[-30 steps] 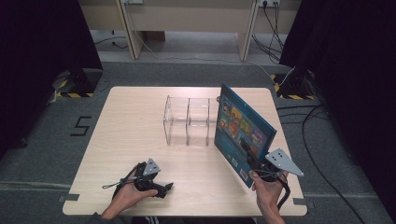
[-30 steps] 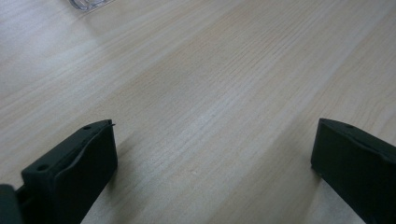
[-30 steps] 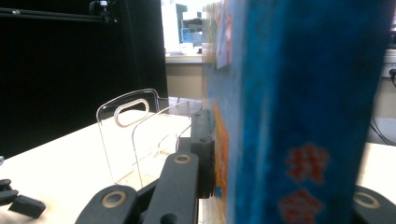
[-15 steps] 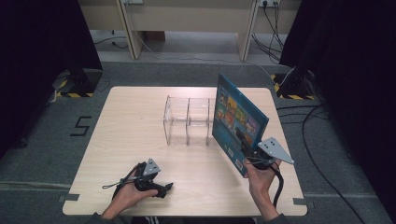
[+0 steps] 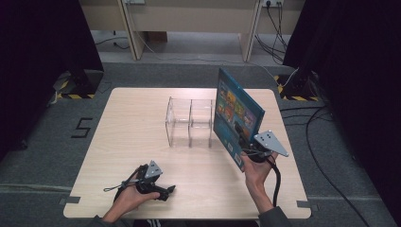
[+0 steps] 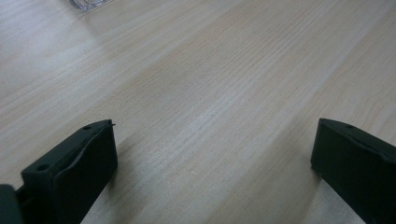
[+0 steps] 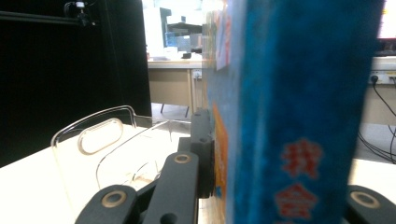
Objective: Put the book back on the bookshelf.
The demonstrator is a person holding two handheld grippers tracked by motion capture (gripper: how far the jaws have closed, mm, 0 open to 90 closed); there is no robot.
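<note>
The right gripper (image 5: pixel 242 138) pinches a blue book (image 5: pixel 234 111) upright, just right of the clear rack (image 5: pixel 189 122). The left gripper (image 5: pixel 166 190), jaws spread and empty, rests low on the table (image 5: pixel 137 109).

From my right gripper view the book (image 7: pixel 299 112) is very close and blurred; its top and bottom are cut by the frame, and I cannot read the red characters on its spine. It hides the right jaw almost fully (only one corner shows low at the right). The rack (image 7: pixel 100 154) is partly behind the left jaw. In my left gripper view the rack (image 6: pixel 88 3) is only a small piece at the top edge. In the high view my forearms are cut at the bottom.
</note>
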